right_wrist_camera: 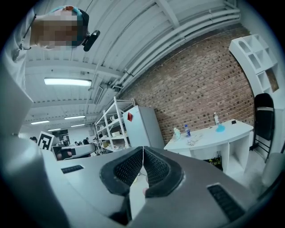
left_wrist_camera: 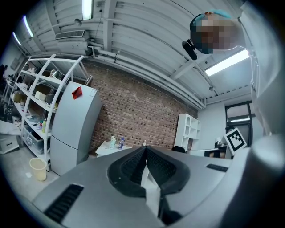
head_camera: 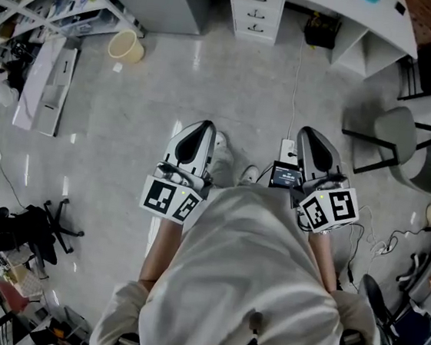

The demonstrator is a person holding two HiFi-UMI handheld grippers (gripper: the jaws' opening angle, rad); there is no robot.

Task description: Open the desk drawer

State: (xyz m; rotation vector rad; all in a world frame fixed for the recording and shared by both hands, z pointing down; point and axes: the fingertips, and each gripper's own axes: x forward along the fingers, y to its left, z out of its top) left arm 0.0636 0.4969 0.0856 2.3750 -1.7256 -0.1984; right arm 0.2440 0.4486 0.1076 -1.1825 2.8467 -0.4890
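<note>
Left gripper and right gripper each have jaws pressed together, holding nothing; both are well short of the desk; drawers sit shut at the desk's left end; bin left of the desk.

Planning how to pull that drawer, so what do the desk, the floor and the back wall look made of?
Desk: looks like white painted or laminated board, with smooth matte faces.
Floor: likely polished concrete or terrazzo; it is grey and speckled with glare streaks.
Wall: bare red-brown brick, with mortar lines showing.
</note>
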